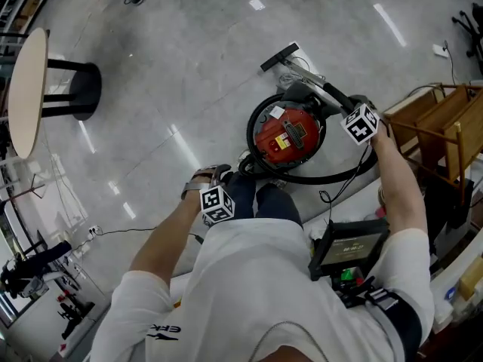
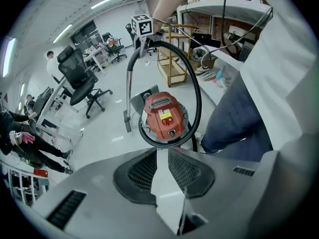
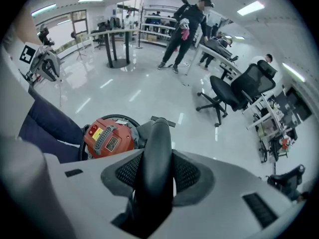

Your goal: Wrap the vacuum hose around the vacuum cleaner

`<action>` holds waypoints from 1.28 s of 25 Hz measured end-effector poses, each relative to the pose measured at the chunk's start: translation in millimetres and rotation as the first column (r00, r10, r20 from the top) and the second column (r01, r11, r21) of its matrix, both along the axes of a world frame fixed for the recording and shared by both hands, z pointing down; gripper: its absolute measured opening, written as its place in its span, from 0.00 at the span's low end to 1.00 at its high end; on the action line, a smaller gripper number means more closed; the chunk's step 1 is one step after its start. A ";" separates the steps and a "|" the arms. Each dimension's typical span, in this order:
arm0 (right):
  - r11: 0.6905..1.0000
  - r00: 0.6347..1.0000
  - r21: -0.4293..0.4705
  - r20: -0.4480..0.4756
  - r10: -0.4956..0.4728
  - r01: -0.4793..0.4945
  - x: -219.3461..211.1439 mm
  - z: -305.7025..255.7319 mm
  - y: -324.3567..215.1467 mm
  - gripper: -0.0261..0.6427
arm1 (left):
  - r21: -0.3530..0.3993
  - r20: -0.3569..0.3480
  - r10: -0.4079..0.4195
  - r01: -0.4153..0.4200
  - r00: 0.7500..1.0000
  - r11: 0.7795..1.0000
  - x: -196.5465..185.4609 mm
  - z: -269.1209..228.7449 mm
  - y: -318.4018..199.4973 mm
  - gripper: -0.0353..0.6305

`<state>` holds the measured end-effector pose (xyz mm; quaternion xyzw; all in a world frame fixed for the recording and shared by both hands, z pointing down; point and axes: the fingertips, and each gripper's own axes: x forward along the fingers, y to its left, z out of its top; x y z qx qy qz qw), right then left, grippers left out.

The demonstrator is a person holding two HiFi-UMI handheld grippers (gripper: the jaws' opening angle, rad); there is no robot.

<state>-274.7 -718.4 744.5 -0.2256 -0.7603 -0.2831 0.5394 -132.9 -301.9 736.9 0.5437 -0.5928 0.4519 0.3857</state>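
Observation:
The red vacuum cleaner (image 1: 288, 134) stands on the grey floor in front of my feet. Its black hose (image 1: 332, 178) loops around the body. The wand runs from the floor nozzle (image 1: 279, 56) up to my right gripper (image 1: 355, 115). In the right gripper view the right gripper (image 3: 158, 156) is shut on the hose's black handle tube (image 3: 157, 138), above and right of the vacuum cleaner (image 3: 107, 137). My left gripper (image 1: 217, 178) hovers near the vacuum's left side. Its jaws (image 2: 163, 156) stand open with nothing between them, pointing at the vacuum cleaner (image 2: 163, 116) and the hose loop (image 2: 197, 98).
A wooden rack (image 1: 434, 123) stands close on the right. A round table on a black pedestal (image 1: 26, 89) is at far left. A thin cable (image 1: 128, 231) lies on the floor at left. Office chairs (image 3: 234, 91) and standing people (image 3: 187, 29) are farther off.

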 end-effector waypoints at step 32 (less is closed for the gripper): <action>0.889 0.881 -0.003 0.134 -0.453 0.457 -59.0 69.1 143.2 0.28 | -0.002 -0.072 -0.151 0.151 0.986 0.989 -7.5 71.3 31.8 0.16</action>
